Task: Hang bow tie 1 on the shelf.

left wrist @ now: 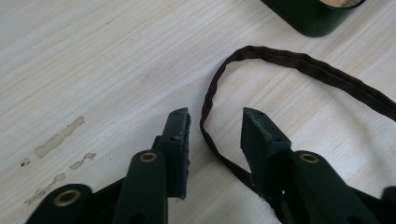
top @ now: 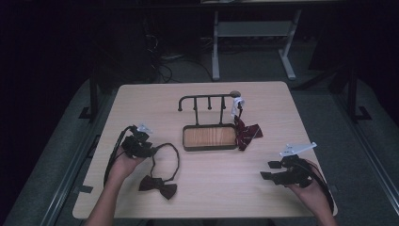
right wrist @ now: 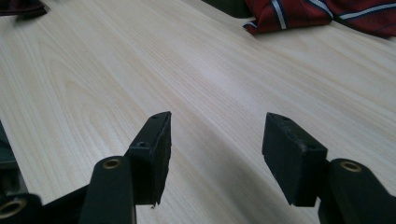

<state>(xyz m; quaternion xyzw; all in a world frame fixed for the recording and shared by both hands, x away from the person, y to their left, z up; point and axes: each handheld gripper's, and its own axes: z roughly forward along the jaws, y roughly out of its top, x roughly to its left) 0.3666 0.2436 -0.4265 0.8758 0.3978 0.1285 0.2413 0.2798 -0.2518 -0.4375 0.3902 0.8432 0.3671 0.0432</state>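
Observation:
A dark maroon bow tie [top: 158, 185] lies on the table at front left, its neck strap [top: 170, 149] looping up toward the stand. My left gripper [top: 149, 149] is open at the strap's left end. In the left gripper view the strap [left wrist: 212, 93] runs between the open jaws of my left gripper [left wrist: 215, 117] without being pinched. A black hook stand [top: 209, 100] with a wooden tray base [top: 210, 137] sits mid-table. A red striped bow tie [top: 246, 132] hangs from its right end. My right gripper [top: 268, 170] is open over bare table at front right, seen also as the right gripper [right wrist: 215, 120].
The red striped tie's fabric [right wrist: 322, 13] lies at the top of the right gripper view. A white tag [top: 238, 104] hangs by the stand's right hook. The tray's dark corner [left wrist: 312, 18] sits just beyond the strap. Table edges [top: 207, 215] run close to both hands.

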